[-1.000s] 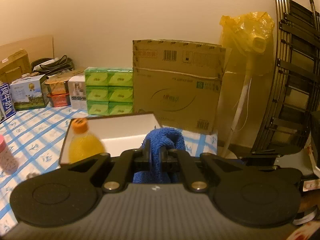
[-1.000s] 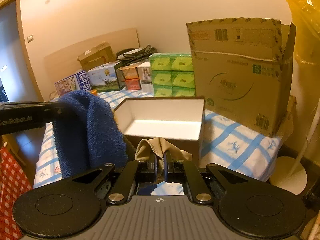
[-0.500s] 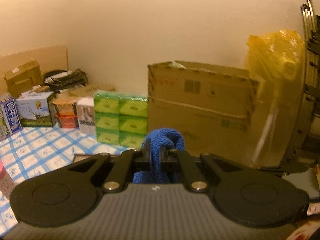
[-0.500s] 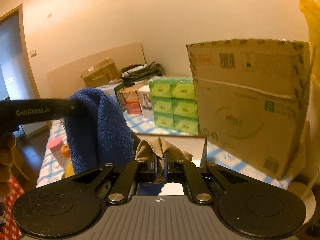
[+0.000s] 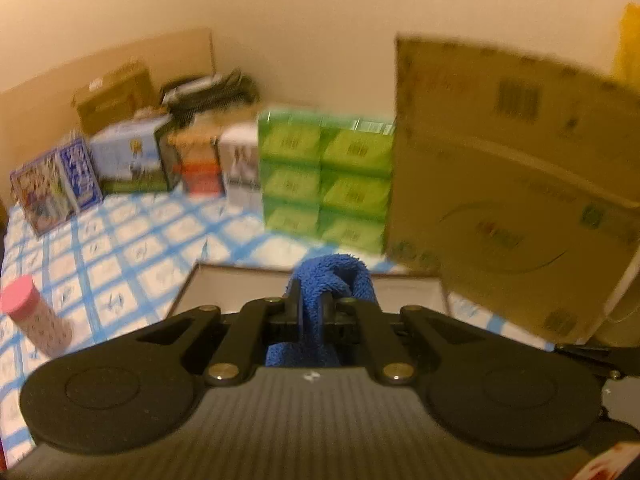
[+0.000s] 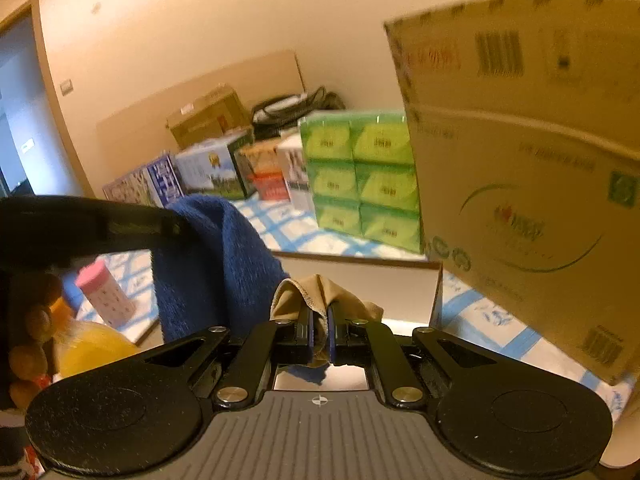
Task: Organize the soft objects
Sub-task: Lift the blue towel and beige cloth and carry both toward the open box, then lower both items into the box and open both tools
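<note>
On the blue-checked tablecloth (image 5: 132, 248), an open white box (image 6: 404, 284) stood just in front of both grippers; the part of its interior that showed in the right wrist view held nothing, though the tools hid the near portion. Behind it, a large cardboard carton (image 6: 520, 168) stood upright with its contents out of sight. A stack of green tissue packs (image 5: 324, 184) sat just beside the carton, with a row of smaller printed boxes (image 5: 132, 160) running leftward along the wall.

The left gripper (image 5: 314, 306) was clamped tight on a blue towel (image 5: 332, 276), a fold bunched above the fingers and the rest hanging below. In the right wrist view the same towel draped down over the left side of the white box. The right gripper (image 6: 319, 330) was likewise pinched closed on a tan cloth (image 6: 308, 294), which was held above the box's near edge.

A pink-capped bottle (image 5: 34, 316) stood on the tablecloth left of the box. An orange bottle (image 6: 92, 346) showed at lower left in the right wrist view, near a hand (image 6: 30, 344).

Compared with one second earlier, both grippers had travelled toward the carton and tissue packs, which appeared larger. The white box had dropped lower in both views. Neither grip had changed.
</note>
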Tool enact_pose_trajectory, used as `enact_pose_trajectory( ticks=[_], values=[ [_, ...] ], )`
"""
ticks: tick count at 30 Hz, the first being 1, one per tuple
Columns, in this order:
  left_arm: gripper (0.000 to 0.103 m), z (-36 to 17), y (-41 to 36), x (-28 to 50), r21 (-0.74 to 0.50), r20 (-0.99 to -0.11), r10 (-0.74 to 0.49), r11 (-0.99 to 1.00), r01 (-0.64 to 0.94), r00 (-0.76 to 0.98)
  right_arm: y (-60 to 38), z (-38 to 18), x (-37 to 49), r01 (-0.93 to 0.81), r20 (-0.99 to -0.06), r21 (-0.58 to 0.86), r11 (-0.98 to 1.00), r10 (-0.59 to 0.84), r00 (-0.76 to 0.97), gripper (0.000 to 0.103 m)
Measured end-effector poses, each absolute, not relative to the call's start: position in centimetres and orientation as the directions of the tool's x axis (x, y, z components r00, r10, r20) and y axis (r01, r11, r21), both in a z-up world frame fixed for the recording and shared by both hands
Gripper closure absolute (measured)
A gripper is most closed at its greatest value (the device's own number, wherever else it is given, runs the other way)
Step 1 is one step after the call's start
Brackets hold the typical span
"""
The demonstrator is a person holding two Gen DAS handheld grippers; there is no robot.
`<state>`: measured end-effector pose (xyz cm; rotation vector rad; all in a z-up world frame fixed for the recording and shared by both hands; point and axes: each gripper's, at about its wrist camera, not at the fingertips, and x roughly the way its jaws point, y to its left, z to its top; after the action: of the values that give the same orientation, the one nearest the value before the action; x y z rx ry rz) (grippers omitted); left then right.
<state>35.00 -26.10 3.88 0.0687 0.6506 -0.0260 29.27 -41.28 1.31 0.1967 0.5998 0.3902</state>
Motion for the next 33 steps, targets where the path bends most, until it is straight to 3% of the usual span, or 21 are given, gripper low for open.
enact_pose_trajectory(
  ticks=[5,8,14,17,19,21,33],
  values=[
    [0.092,0.3,-26.3,37.2,0.084,-0.668,0.051,0.996,0.007,0.742,-41.0,-2.2,32.5,-0.303,-0.553,0.300,0.905,0.424,0.717,0.097],
    [0.081,-0.6,-26.4,37.6,0.100,-0.671,0.060,0.995,0.009,0.739,-41.2,-3.9,33.7,-0.299,-0.570,0.311,0.902,0.429,0.701,0.097],
    [0.078,-1.6,-26.4,38.3,0.107,-0.685,0.057,0.994,0.023,0.726,-41.3,-5.8,35.4,-0.297,-0.588,0.301,0.906,0.422,0.690,0.096],
    [0.077,-1.7,-26.5,38.1,0.105,-0.689,0.051,0.994,0.030,0.723,-41.3,-6.1,36.1,-0.294,-0.589,0.310,0.904,0.426,0.687,0.085],
    [0.076,-1.6,-26.5,38.1,0.103,-0.688,0.048,0.994,0.032,0.724,-41.2,-6.3,36.4,-0.297,-0.593,0.320,0.899,0.435,0.678,0.058],
    [0.076,-1.4,-26.6,37.8,0.101,-0.685,0.040,0.994,0.040,0.727,-41.1,-6.3,36.3,-0.297,-0.594,0.312,0.902,0.430,0.680,0.050],
    [0.075,3.8,-27.4,32.3,0.059,-0.630,-0.086,0.986,0.159,0.772,-42.8,-4.7,31.5,-0.230,-0.583,0.343,0.911,0.398,0.708,0.049]
  ],
)
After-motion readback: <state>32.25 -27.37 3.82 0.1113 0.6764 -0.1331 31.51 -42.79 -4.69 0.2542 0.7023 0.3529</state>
